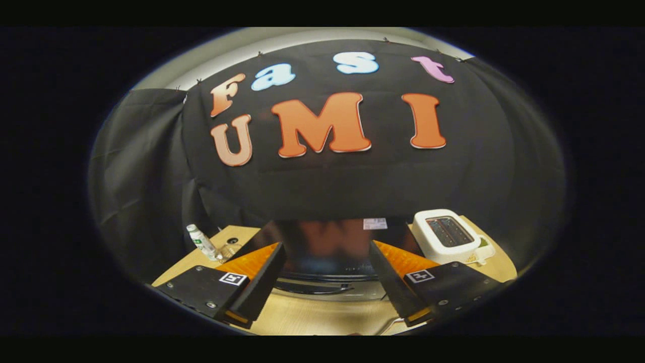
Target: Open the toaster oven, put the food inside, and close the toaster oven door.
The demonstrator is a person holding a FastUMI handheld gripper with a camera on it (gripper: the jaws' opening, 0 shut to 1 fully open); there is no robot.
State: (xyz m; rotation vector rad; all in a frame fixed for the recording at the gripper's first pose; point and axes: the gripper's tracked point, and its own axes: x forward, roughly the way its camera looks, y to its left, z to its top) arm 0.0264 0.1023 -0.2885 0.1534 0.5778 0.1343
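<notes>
Hovering above the wooden table (302, 315), the gripper (325, 307) holds its jaws released and wide apart with nothing between them, while the black toaster oven (327, 252) stands at twelve o'clock just beyond them, its door shut, and a white toaster (446, 236) sits at two o'clock.

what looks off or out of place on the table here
Nothing stands out. The toaster oven sits square on the table, just beyond the open gripper, its door apparently closed. A white toaster stands upright beside it, and a small bottle stands on the other side. No spills or damage show.
</notes>
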